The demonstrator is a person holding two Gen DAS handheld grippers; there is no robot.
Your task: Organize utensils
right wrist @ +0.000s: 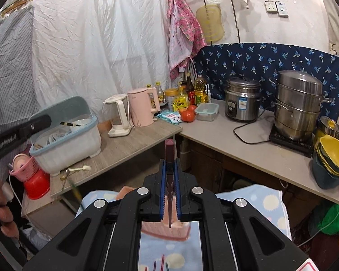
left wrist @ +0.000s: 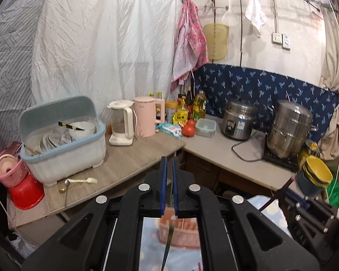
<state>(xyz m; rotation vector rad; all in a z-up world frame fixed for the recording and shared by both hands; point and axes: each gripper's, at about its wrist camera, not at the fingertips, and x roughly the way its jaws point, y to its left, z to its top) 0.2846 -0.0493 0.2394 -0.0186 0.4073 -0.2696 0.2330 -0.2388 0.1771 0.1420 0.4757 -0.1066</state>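
My left gripper (left wrist: 168, 160) is shut on a thin green chopstick (left wrist: 167, 246) that hangs down below the jaws. My right gripper (right wrist: 169, 163) is shut on a dark red chopstick (right wrist: 169, 149) whose end sticks up past the fingertips. Both are held above a pink basket (right wrist: 167, 231) on a blue dotted cloth (right wrist: 255, 201). A few more chopsticks (right wrist: 162, 262) lie on that cloth. The left gripper (right wrist: 18, 133) shows at the left edge of the right wrist view, and the right gripper (left wrist: 305, 205) at the lower right of the left wrist view.
A blue-grey dish rack (left wrist: 63, 153) with bowls and chopsticks stands on the wooden table (left wrist: 128, 158); spoons (left wrist: 79, 181) lie before it. Two kettles (left wrist: 133, 122), bottles, a rice cooker (left wrist: 237, 122), a steamer pot (left wrist: 289, 128) and yellow bowls (left wrist: 318, 171) line the counters.
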